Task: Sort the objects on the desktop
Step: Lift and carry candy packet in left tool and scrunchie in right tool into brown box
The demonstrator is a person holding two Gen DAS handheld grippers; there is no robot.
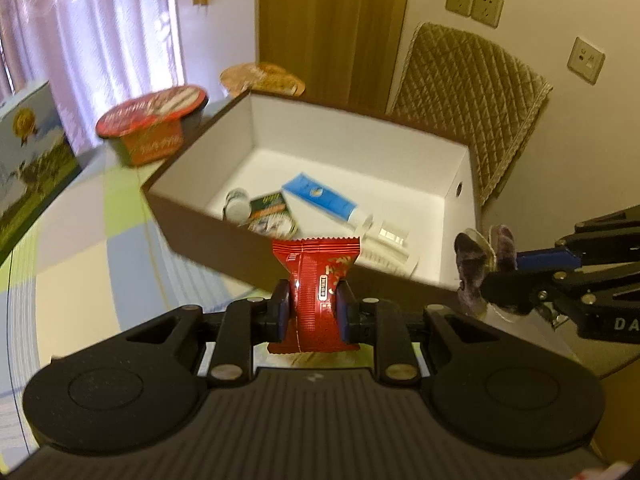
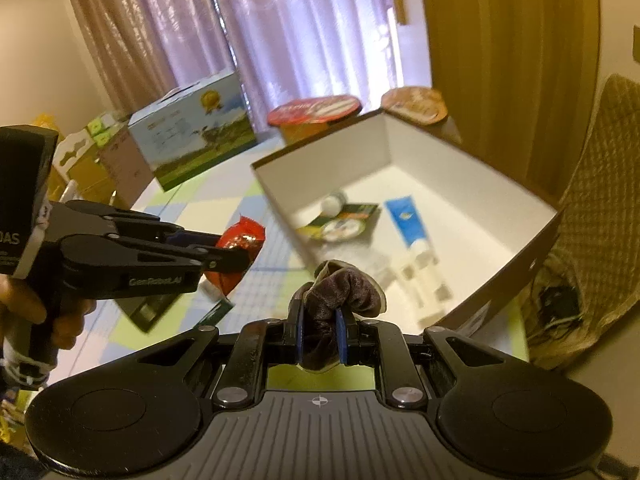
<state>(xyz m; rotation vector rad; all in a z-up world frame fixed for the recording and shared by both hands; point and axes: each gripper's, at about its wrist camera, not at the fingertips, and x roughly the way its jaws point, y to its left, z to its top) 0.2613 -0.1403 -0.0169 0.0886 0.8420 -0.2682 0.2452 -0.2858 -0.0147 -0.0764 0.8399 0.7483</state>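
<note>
The red snack packet (image 1: 316, 292) stands upright, pinched at its waist between the blue pads of the left claw (image 1: 314, 310), raised above the desk (image 1: 80, 240) with its crimped top edge just short of the near wall of the white-lined cardboard box (image 1: 224, 236). To the right of that claw, the right claw (image 2: 320, 338) is clamped on a crumpled piece of dark purple velvety cloth (image 2: 340, 292), which bulges out ahead of the pads and is held close to the box's near wall. Ahead of both claws, the open box holds a blue and white tube (image 1: 320, 196), a green printed sachet (image 1: 272, 212) beside it, a small white round item (image 1: 238, 206) to the left of the sachet, and white clear-fronted packaging (image 1: 386, 246) near the front wall. Beyond the box, to the left of the left claw, a red-lidded instant noodle bowl (image 1: 154, 124) sits tilted on the desk, and a second bowl with an orange-brown lid (image 1: 262, 78) is behind the box's far corner. Far left stands a printed carton (image 1: 28, 168) showing a green field. In the right wrist view, a hand (image 2: 24, 312) grips the left claw's handle, and the checked pastel cloth covers the desk below it. A quilted chair back (image 1: 476, 96) rises behind the box on the right.
</note>
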